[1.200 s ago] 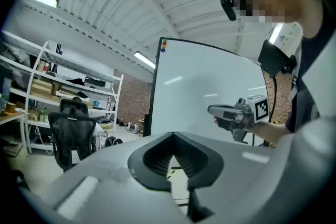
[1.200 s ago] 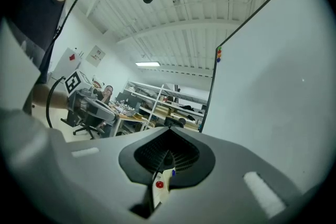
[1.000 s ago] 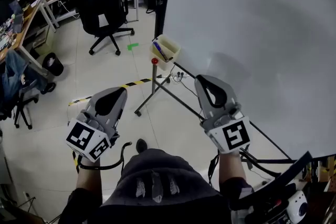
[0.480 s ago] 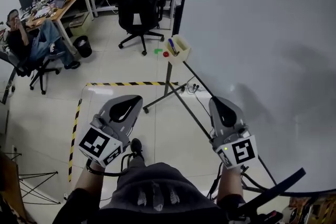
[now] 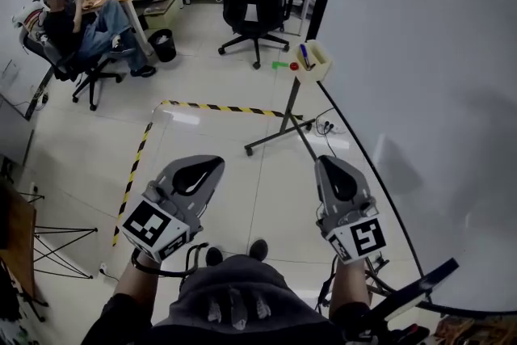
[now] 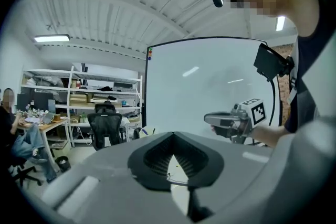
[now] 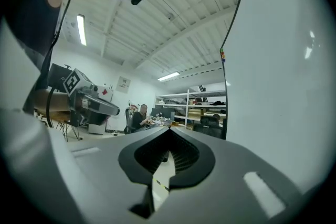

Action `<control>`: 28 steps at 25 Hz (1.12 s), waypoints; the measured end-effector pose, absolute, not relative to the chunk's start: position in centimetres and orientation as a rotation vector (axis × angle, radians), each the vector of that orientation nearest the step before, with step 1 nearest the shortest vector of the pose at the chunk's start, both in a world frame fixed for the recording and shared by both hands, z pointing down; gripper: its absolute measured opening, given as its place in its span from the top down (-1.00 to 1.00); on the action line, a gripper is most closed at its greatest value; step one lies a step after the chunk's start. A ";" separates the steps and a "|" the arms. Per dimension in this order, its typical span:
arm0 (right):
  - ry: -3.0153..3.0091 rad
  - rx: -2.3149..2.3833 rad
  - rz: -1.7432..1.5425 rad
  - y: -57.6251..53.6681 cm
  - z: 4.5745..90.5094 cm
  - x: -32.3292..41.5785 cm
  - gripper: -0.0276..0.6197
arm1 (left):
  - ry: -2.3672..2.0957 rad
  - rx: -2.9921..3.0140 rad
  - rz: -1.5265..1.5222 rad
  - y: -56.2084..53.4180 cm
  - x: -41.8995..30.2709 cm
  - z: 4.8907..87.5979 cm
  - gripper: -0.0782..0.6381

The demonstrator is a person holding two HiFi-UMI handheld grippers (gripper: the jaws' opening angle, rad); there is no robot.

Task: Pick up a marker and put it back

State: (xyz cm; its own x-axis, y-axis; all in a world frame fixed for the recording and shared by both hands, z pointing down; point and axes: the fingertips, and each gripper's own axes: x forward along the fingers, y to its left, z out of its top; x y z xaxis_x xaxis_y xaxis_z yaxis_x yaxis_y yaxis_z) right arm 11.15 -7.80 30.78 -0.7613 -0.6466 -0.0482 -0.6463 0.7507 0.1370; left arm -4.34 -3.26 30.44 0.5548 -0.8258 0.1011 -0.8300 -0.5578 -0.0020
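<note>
No words or numbers can be read. The cube [image 5: 156, 225] on the left gripper [image 5: 212, 164] and the cube [image 5: 358, 238] on the right gripper [image 5: 329, 163] carry only black-and-white square patterns. The wall sign [image 7: 124, 82] is too small to read.

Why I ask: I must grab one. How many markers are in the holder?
1: a blue marker stands in the cream holder at the whiteboard edge; more may be hidden inside.

We see even, bright light from ceiling tubes [image 6: 51, 38]; soft glare streaks the whiteboard [image 6: 205, 86], and both gripper views bend strongly into dark round edges.
</note>
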 end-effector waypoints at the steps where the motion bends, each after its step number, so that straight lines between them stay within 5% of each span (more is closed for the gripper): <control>1: -2.937 1.066 -0.219 -7.2 31.1 10.4 0.91 | -1.463 2.715 0.137 -2.5 -5.1 30.7 0.76; 17: -2.864 0.997 -0.392 7.5 30.3 -1.0 0.91 | -1.385 2.749 -0.057 10.8 -14.8 31.1 0.76; 28: -2.768 1.223 -0.240 11.6 31.1 4.2 0.91 | -1.124 2.822 -0.080 13.0 -9.8 32.0 0.76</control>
